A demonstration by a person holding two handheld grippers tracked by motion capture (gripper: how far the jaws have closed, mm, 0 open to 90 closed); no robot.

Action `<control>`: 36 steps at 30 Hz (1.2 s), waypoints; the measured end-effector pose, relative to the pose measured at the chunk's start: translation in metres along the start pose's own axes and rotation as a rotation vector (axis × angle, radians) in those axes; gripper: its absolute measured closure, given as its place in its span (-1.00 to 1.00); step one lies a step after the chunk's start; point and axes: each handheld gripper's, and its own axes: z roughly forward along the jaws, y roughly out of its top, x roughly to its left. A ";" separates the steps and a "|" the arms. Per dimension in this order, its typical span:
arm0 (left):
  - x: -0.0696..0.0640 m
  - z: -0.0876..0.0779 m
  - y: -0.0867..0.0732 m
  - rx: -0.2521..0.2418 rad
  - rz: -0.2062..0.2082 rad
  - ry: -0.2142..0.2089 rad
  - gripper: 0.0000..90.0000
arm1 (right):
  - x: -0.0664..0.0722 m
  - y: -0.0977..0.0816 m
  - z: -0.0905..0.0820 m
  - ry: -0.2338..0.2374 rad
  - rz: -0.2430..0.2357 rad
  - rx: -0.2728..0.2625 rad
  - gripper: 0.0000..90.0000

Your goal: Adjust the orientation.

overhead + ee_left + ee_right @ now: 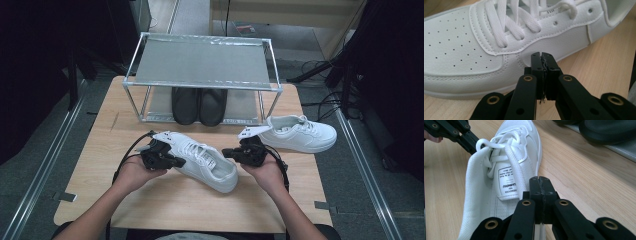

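Nearest to you, your 2 hands come up from the bottom edge of the high view, each holding a black gripper over the wooden table [165, 200]. Your left gripper [176, 162] sits against the side of the near white sneaker [205, 160]. In the left gripper view its jaws are pressed together with nothing between the pads, and the tips rest right at the shoe's side panel, just below the laces; whether they actually touch the leather is hard to tell.

Your right gripper [226, 152] is at the heel end of that same sneaker. In the right gripper view its jaws are also fully closed and empty, with the tips hanging over the heel opening, close to the printed tongue label [507, 182]. The left gripper's black linkage shows at the top left of that view, just beside the laces.

The near sneaker lies on the table between the 2 grippers, set diagonally, with its sole flat on the wood.

Farther off, to the right, a second white sneaker [300, 134] stands on the table, well apart from the first.

Beyond both, a metal shoe rack [200, 62] stands at the far side of the table. A pair of black shoes [199, 106] sits side by side on its lower shelf.
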 end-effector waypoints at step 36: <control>0.032 0.001 0.000 -0.031 -0.060 -0.001 0.98 | 0.048 -0.007 0.014 0.073 -0.070 0.019 1.00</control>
